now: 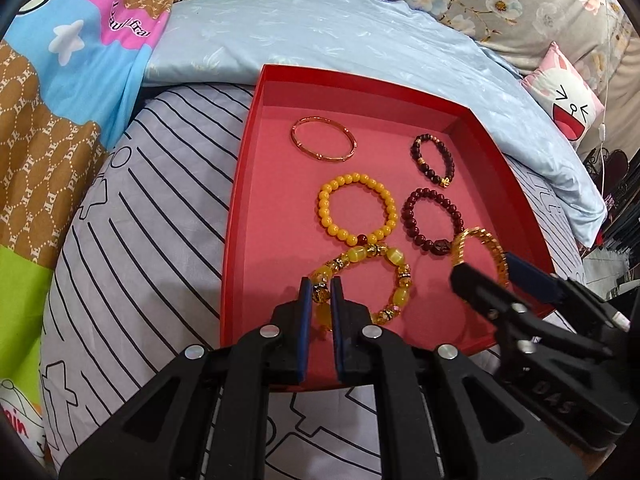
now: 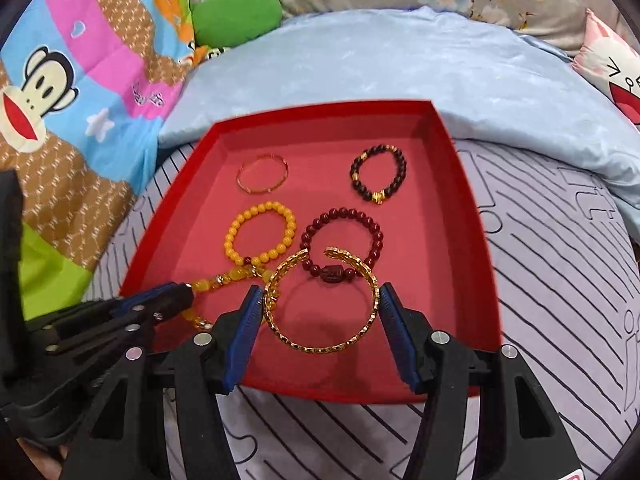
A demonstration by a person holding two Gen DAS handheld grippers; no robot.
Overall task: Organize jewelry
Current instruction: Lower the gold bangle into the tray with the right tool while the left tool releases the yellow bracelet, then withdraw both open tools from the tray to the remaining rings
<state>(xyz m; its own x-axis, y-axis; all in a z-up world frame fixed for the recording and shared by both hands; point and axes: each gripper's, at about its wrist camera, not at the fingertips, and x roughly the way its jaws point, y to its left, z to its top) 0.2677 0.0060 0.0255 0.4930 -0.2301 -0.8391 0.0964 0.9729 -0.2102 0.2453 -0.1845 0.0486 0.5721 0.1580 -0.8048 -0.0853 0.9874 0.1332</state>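
A red tray (image 1: 256,120) (image 2: 472,200) lies on the bed with several bracelets in it. My left gripper (image 1: 321,286) (image 2: 186,292) is shut on the near side of an amber bracelet of large beads (image 1: 394,258) (image 2: 228,278) at the tray's front. My right gripper (image 2: 320,300) (image 1: 482,268) is shut on a gold open bangle (image 2: 320,349) (image 1: 476,234), one pad against each side, held just over the tray floor. Behind lie a yellow bead bracelet (image 1: 325,200) (image 2: 236,240), a red bead bracelet (image 1: 412,220) (image 2: 308,236), a dark bead bracelet (image 1: 418,156) (image 2: 356,172) and a thin rose-gold bangle (image 1: 294,136) (image 2: 239,178).
The tray rests on a grey sheet with black lines (image 1: 160,220). A pale blue quilt (image 1: 320,28) is bunched behind it, a colourful cartoon blanket (image 1: 60,80) lies to the left, and a pink cartoon pillow (image 1: 564,96) sits at the right.
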